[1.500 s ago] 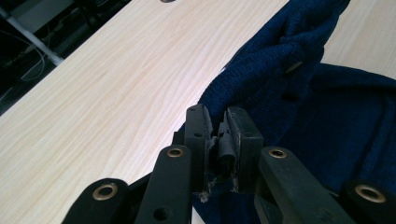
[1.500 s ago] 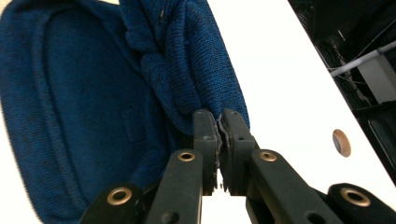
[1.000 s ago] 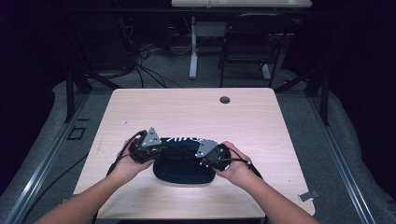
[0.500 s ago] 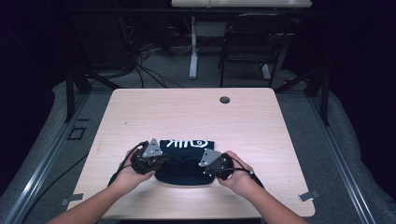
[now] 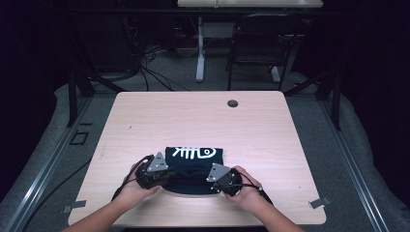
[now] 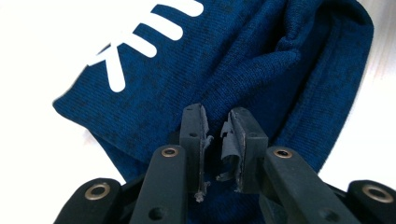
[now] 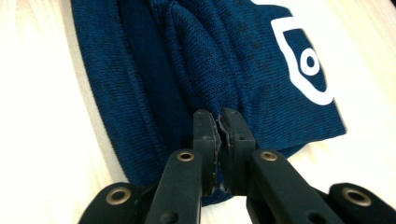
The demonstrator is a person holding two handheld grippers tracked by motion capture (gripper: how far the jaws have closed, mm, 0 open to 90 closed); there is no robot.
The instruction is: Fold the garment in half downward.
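Your left tongs (image 6: pixel 215 128) have just been opening, gap bare; right tongs (image 7: pixel 219 123) pinch the blue garment (image 7: pixel 210 60), its underside hidden against the worktop (image 5: pixel 193 116).

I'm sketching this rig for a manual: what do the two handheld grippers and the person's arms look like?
Both the left gripper and right gripper are black, each topped by a grey three-cornered plate and trailing a thin black cable. Their black jaws have brass-coloured rivets and worn, frayed pads. The forearms are bare, no sleeves.

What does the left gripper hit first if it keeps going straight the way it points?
Probably the folded navy garment: the left gripper has its fingers just over the knit, which bunches into a fold right ahead. The jaws have just been opening, with a narrow gap; depth is unclear.
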